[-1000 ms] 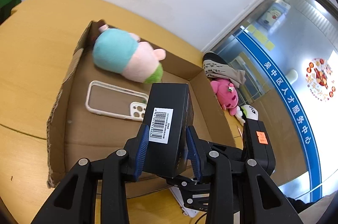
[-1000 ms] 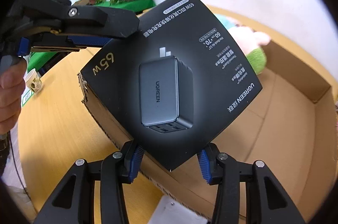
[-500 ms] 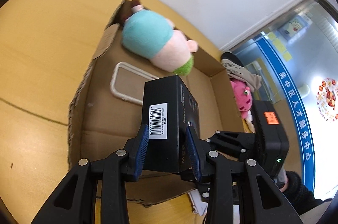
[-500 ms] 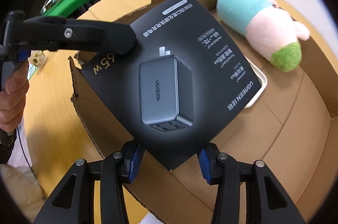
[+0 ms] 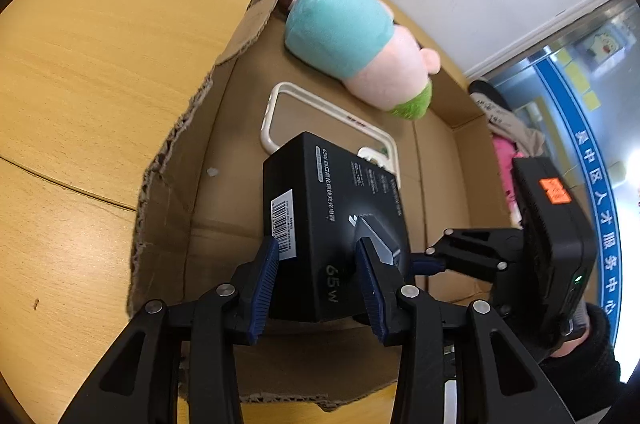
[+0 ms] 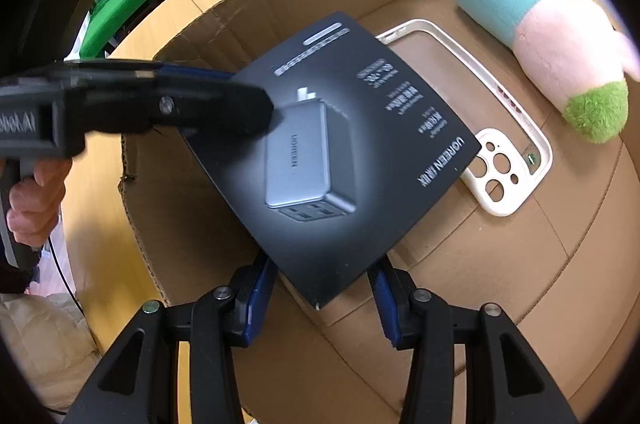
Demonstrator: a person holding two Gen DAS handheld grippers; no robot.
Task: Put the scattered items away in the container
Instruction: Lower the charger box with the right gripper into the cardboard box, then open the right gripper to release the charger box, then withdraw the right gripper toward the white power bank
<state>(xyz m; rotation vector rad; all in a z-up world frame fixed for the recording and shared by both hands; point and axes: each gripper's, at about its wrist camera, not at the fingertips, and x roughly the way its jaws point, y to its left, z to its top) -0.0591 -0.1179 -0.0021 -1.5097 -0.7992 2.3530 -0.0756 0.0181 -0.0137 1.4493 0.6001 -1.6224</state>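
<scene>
Wooden table (image 5: 100, 71); black charger box (image 5: 332, 220) gripped by right tool (image 6: 320, 284); left tool (image 5: 316, 280) loosening on it.

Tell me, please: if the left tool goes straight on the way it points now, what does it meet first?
The black charger box between its opening jaws already fills that line. Beyond it, probably the white phone case on the cardboard box floor; depth is unclear.

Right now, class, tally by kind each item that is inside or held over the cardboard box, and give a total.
Plush toy: 1
Phone case: 1
Charger box, held over the cardboard box between both tongs: 1
Total: 3
</scene>
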